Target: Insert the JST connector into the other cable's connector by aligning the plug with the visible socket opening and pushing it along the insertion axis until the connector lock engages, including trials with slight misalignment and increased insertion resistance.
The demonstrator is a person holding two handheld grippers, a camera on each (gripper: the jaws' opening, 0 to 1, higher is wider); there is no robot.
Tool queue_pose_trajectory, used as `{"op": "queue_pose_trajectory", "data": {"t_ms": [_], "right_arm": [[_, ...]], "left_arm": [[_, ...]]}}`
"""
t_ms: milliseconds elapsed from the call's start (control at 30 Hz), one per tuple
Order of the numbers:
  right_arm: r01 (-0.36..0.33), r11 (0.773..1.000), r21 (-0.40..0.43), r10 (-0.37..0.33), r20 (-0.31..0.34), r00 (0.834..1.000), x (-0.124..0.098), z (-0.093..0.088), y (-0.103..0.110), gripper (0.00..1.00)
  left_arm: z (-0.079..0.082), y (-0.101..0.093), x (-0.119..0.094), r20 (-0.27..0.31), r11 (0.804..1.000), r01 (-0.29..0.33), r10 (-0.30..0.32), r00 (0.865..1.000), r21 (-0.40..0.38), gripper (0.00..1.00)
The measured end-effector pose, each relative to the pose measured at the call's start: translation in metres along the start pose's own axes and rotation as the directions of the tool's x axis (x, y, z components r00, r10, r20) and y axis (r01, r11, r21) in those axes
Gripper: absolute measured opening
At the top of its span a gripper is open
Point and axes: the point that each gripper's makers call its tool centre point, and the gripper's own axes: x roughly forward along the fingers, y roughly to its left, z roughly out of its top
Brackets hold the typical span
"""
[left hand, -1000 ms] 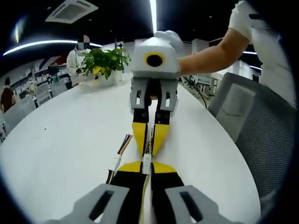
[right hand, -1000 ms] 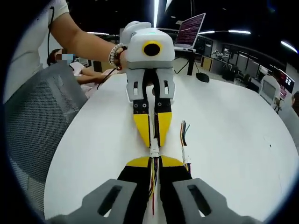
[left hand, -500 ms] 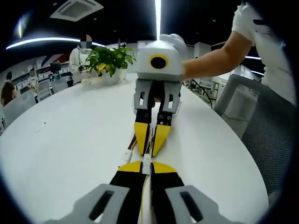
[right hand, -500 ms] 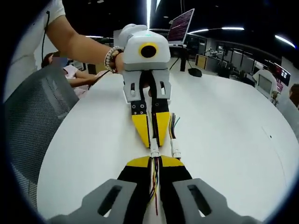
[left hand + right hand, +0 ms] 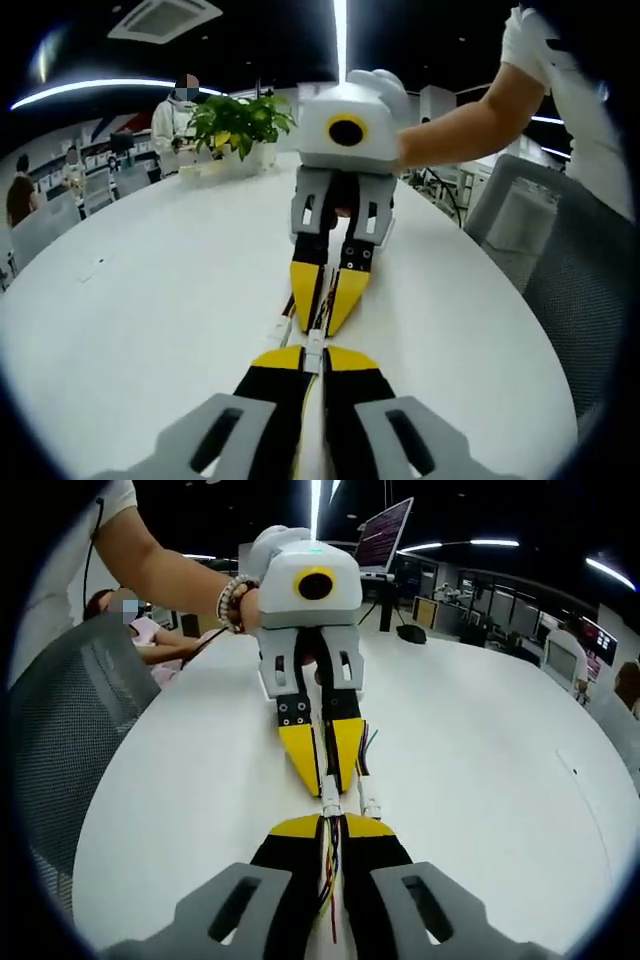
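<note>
My left gripper [image 5: 315, 352] and my right gripper [image 5: 321, 326] face each other tip to tip, low over the white table [image 5: 130, 300]. Each is shut on a cable end. A small white JST connector [image 5: 314, 344] sits between the yellow tips. In the right gripper view, the white connector [image 5: 330, 805] bridges my right gripper [image 5: 330, 826] and the left gripper [image 5: 327, 790]. Coloured wires [image 5: 329, 870] run back between the right jaws. I cannot tell whether plug and socket are fully seated.
A loose spare cable with a white connector [image 5: 278, 326] lies on the table right beside the tips, also the spare cable [image 5: 369, 802]. A potted plant [image 5: 237, 125] stands at the far edge. Grey mesh chair [image 5: 570, 290] flanks the table. A laptop [image 5: 388, 542] sits behind.
Both grippers stayed shut and tip to tip. The pair drifted sideways over the table, so the loose spare cable now lies closer beside the tips.
</note>
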Motion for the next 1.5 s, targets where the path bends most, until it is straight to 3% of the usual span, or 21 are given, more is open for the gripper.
{"op": "queue_pose_trajectory", "data": {"t_ms": [333, 567, 700, 833, 967, 1067, 1133, 1200, 1367, 1433, 1500], "right_arm": [[0.025, 0.999, 0.025, -0.024, -0.017, 1.0, -0.006, -0.003, -0.005, 0.12], [0.058, 0.998, 0.037, -0.059, 0.021, 0.998, -0.015, 0.012, -0.008, 0.14], [0.088, 0.995, 0.045, -0.089, 0.044, 0.995, -0.022, 0.023, -0.011, 0.17], [0.122, 0.991, 0.057, -0.125, 0.061, 0.99, -0.031, 0.031, -0.01, 0.17], [0.147, 0.985, 0.091, -0.154, 0.08, 0.985, -0.042, 0.037, -0.006, 0.2], [0.17, 0.98, 0.105, -0.18, 0.094, 0.979, -0.051, 0.043, -0.004, 0.23], [0.187, 0.969, 0.164, -0.209, 0.128, 0.97, -0.057, 0.051, -0.005, 0.27], [0.211, 0.962, 0.176, -0.237, 0.144, 0.961, -0.064, 0.057, -0.005, 0.33], [0.255, 0.946, 0.201, -0.29, 0.17, 0.942, -0.08, 0.068, 0.0, 0.39], [0.269, 0.94, 0.209, -0.308, 0.183, 0.934, -0.086, 0.072, 0.003, 0.41], [0.281, 0.931, 0.232, -0.329, 0.204, 0.922, -0.094, 0.076, 0.006, 0.42]], "left_arm": [[0.004, -0.004, -0.006, -0.007, 1.0, -0.009, 0.008, 1.0, -0.022, 0.04], [0.021, -0.002, -0.012, 0.027, 0.994, -0.053, 0.056, 0.998, -0.093, 0.14], [0.03, -0.005, -0.017, 0.048, 0.993, -0.066, 0.071, 0.996, -0.096, 0.17], [0.043, -0.004, -0.024, 0.096, 0.973, -0.083, 0.106, 0.99, -0.217, 0.26], [0.053, -0.002, -0.037, 0.123, 0.97, -0.133, 0.16, 0.979, -0.204, 0.31], [0.058, -0.003, -0.044, 0.123, 0.965, -0.157, 0.185, 0.975, -0.208, 0.44], [0.067, -0.004, -0.05, 0.163, 0.959, -0.184, 0.221, 0.961, -0.214, 0.57], [0.071, -0.006, -0.056, 0.167, 0.952, -0.212, 0.251, 0.953, -0.219, 0.65], [0.076, -0.009, -0.072, 0.152, 0.932, -0.283, 0.321, 0.935, -0.227, 0.73], [0.078, -0.01, -0.082, 0.141, 0.924, -0.328, 0.358, 0.923, -0.198, 0.76], [0.081, -0.012, -0.091, 0.147, 0.906, -0.362, 0.397, 0.906, -0.219, 0.81]]}}
